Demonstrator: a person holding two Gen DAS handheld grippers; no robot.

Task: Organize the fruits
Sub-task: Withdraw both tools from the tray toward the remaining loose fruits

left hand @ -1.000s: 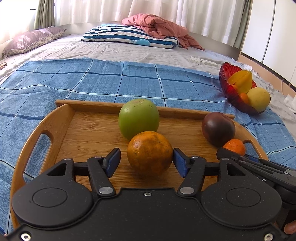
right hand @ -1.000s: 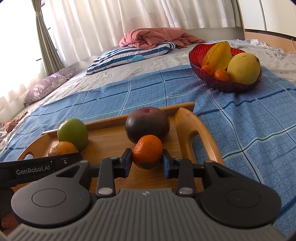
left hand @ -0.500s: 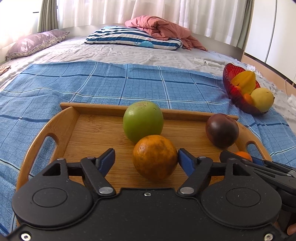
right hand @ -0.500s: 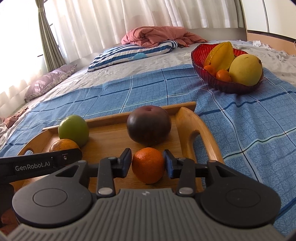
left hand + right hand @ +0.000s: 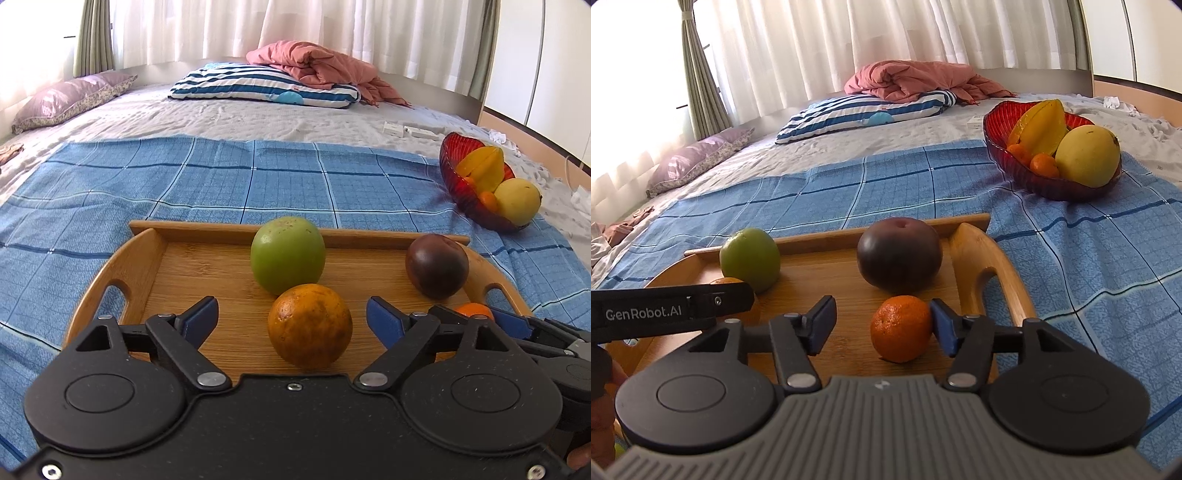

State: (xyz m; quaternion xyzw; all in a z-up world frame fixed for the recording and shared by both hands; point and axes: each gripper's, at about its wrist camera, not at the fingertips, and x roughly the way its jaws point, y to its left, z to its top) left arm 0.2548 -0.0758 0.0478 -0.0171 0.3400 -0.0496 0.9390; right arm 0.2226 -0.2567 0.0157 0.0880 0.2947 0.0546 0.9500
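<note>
Left wrist view: my left gripper (image 5: 291, 319) is released; its jaws have just been opening, and the large orange (image 5: 309, 325) sits between them on the wooden tray (image 5: 122, 269), clear of both blue pads. The green fruit (image 5: 287, 257) stands directly behind the orange, touching it or nearly so. The dark purple fruit (image 5: 436, 266) rests near the tray's right handle. The red bowl (image 5: 452, 177), well apart on the blue checked cloth (image 5: 221, 177), holds a starfruit, a yellow fruit and small oranges.

Right wrist view: my right gripper (image 5: 882, 325) is also released; its jaws have just been opening. The small tangerine (image 5: 900, 328) stands on the tray between them. The left pad is clear of it; the right pad (image 5: 942, 325) sits against or just beside it, and I cannot tell which. The dark purple fruit lies just behind the tangerine.
</note>
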